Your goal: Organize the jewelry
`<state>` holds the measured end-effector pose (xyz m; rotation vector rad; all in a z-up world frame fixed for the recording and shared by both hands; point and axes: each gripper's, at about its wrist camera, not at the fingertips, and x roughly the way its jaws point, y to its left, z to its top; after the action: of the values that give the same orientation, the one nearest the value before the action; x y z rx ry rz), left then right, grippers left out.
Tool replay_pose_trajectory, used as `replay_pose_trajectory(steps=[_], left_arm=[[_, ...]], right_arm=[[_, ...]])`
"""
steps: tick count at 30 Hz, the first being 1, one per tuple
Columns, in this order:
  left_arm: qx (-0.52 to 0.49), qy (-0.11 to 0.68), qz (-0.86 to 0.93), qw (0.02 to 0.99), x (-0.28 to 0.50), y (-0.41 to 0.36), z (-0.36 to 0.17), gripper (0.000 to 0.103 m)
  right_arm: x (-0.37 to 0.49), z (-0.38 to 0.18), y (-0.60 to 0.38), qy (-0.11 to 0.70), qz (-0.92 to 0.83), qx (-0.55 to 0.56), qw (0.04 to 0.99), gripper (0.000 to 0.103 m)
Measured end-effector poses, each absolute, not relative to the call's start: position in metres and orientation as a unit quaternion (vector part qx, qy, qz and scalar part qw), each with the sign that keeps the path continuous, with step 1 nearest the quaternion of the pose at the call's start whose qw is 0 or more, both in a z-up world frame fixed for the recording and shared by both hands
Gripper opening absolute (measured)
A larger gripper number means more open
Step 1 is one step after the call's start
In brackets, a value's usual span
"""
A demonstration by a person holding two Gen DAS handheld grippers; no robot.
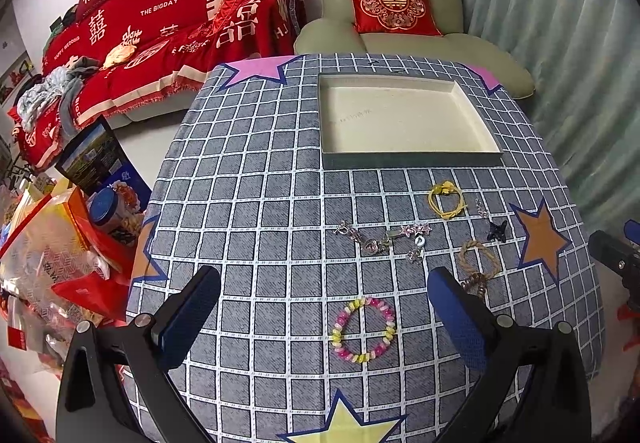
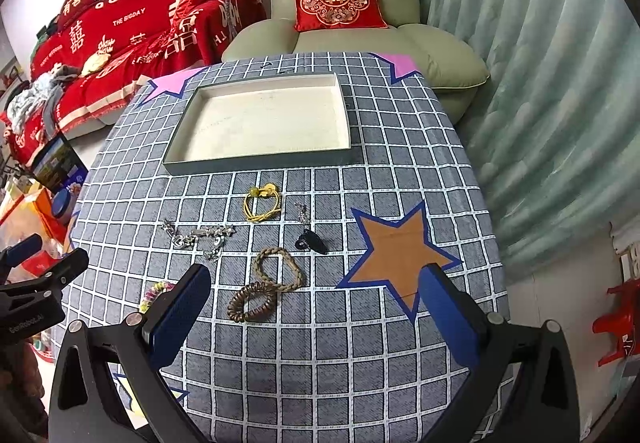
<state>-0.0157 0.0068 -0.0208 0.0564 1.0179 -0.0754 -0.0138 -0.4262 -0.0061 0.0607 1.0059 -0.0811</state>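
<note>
Left gripper (image 1: 324, 291): jaws spread wide, nothing between them, blue-padded fingers (image 1: 192, 313) angled forward and downward. Right gripper (image 2: 316, 293): jaws likewise wide apart, nothing held, blue pads (image 2: 450, 317) facing inward. The two units are level and side by side, each appearing at the edge of the other's view.

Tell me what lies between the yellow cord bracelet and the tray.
Nothing: only bare checked tablecloth separates the yellow cord bracelet from the tray. Both wrist views show this stretch.
</note>
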Motion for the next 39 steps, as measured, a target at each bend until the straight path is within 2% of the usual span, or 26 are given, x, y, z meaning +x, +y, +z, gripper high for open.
replay_pose_trajectory(steps=[39], left_arm=[[0.028, 0.489, -0.033, 0.871, -0.0181, 0.0079, -0.0246, 0.103]], right_arm=[[-0.0156, -0.0090, -0.4260, 0.486, -0.040, 0.029, 0.873, 0.103]])
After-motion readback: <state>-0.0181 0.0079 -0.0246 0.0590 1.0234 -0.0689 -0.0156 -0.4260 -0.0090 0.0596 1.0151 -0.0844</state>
